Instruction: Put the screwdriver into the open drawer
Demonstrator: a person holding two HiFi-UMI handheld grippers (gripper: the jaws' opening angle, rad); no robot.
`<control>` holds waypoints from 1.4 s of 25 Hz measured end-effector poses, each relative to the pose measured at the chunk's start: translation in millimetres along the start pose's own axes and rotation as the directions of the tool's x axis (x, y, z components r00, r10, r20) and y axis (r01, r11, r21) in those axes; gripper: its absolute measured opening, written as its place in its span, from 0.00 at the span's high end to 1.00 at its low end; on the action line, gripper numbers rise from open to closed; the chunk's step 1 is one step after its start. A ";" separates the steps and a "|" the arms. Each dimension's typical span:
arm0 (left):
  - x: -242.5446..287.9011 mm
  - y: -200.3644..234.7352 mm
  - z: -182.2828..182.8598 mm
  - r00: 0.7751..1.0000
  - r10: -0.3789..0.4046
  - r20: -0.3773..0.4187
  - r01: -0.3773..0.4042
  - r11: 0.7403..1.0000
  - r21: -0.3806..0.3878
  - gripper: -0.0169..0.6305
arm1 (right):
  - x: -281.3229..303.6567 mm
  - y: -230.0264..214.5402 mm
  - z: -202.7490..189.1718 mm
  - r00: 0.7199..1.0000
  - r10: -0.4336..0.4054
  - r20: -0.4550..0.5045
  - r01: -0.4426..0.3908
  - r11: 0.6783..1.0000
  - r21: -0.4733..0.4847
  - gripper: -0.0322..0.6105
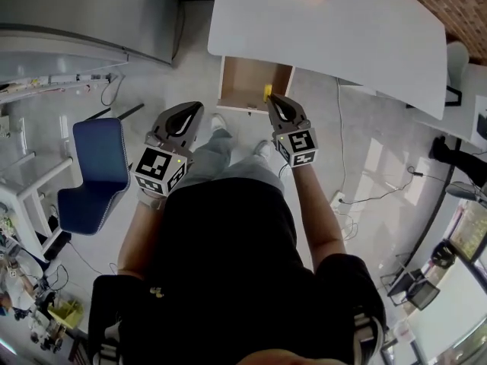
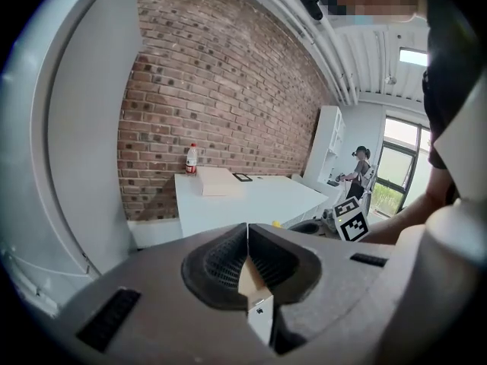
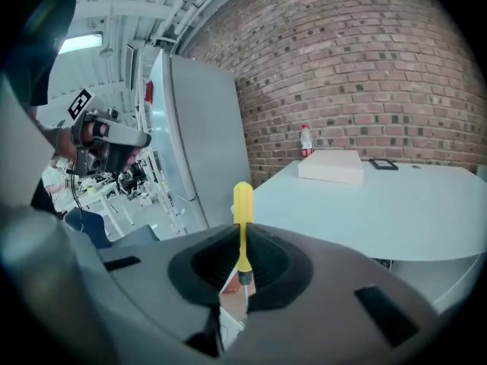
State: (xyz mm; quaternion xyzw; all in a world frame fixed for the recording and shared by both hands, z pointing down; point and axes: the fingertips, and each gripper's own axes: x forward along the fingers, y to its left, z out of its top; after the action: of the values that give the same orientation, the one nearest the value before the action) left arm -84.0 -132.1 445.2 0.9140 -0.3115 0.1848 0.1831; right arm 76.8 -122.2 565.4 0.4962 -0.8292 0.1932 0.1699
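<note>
One screwdriver (image 3: 243, 207), yellow handle pointing out along the jaws, sits clamped in the right gripper (image 1: 275, 103) at the front edge of the open drawer (image 1: 242, 78), upper centre of the head view, while the left gripper (image 1: 192, 112), clenched on nothing, hangs farther back.

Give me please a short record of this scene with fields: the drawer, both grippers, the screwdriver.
drawer: open, pulled out from the white table
right gripper: shut on the yellow screwdriver, handle sticking out past the jaws
left gripper: shut, holds nothing
screwdriver place: over the drawer's right side, by the head view
</note>
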 end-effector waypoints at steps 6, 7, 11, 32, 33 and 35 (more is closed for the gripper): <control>13.8 30.0 -37.8 0.997 -0.010 -0.075 0.006 0.998 -0.056 0.96 | 65.7 -0.9 -54.0 0.994 0.002 -0.113 0.001 1.000 0.018 0.90; 15.9 35.2 -44.0 0.996 -0.010 -0.086 0.004 0.998 -0.066 0.96 | 75.4 -1.4 -62.4 0.992 0.002 -0.127 0.001 1.000 0.024 0.90; 22.5 53.0 -66.8 0.992 -0.011 -0.128 -0.001 0.996 -0.091 0.96 | 111.6 -5.1 -94.3 0.983 -0.001 -0.182 0.006 1.000 0.024 0.90; 16.0 81.9 -162.5 0.969 0.078 -0.234 -0.132 0.965 -0.226 0.96 | 238.1 -22.4 -221.6 0.926 0.046 -0.375 0.008 0.990 0.140 0.90; 16.1 80.7 -165.2 0.968 0.077 -0.237 -0.133 0.964 -0.229 0.96 | 240.9 -22.5 -226.7 0.923 0.046 -0.381 0.012 0.989 0.147 0.90; 15.7 78.6 -169.7 0.967 0.076 -0.243 -0.134 0.963 -0.232 0.96 | 244.7 -21.7 -234.8 0.919 0.048 -0.391 0.015 0.988 0.157 0.90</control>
State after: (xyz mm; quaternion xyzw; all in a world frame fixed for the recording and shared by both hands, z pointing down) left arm -160.4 -121.7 616.2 0.8383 -0.3566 0.2595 0.3204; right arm 7.2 -202.1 888.3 0.4520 -0.7645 0.3549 0.2921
